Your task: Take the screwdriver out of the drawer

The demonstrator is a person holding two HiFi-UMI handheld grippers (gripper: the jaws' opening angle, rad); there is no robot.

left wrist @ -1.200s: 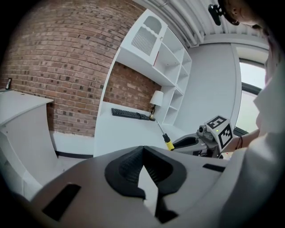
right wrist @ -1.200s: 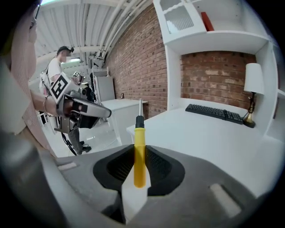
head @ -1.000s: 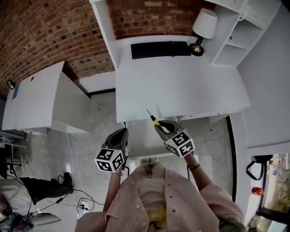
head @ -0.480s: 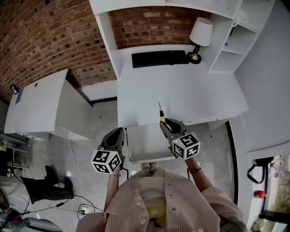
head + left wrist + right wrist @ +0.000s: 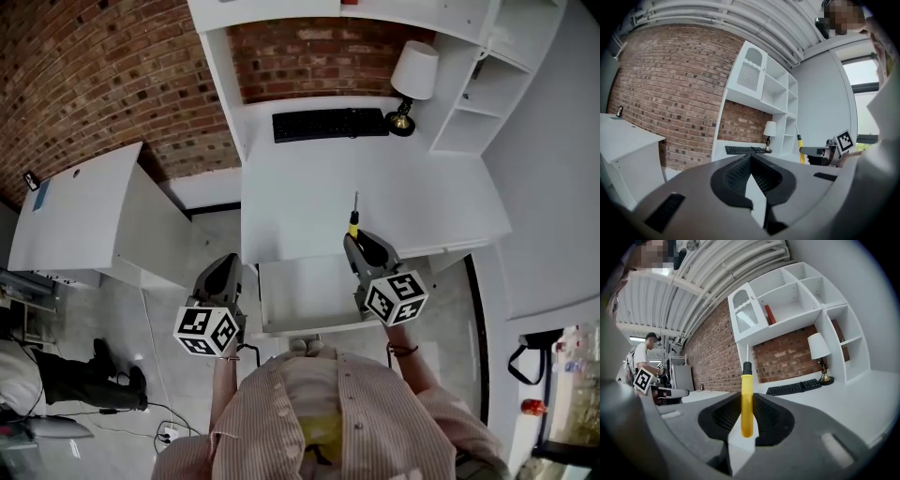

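The screwdriver [image 5: 746, 404] has a yellow handle and a thin metal shaft that points up and away. My right gripper [image 5: 746, 414] is shut on its handle. In the head view the screwdriver [image 5: 353, 223] sticks out over the white desk's front edge, clear of the open drawer [image 5: 305, 295], with the right gripper [image 5: 358, 241] behind it. My left gripper [image 5: 226, 263] hangs to the left of the drawer, over the floor. Its jaws meet at the tips with nothing between them [image 5: 750, 157]. The left gripper view shows the screwdriver [image 5: 800, 149] at the right.
On the white desk [image 5: 412, 197] a black keyboard [image 5: 330, 123] and a lamp [image 5: 413, 75] stand near the brick wall. White shelves [image 5: 478, 84] rise at the right. A second white table [image 5: 84, 216] stands at the left. Cables [image 5: 164, 427] lie on the floor.
Both grippers have risen. The right one carried the screwdriver from above the drawer to the desk's front edge and swung its shaft straight. The left one drifted left.
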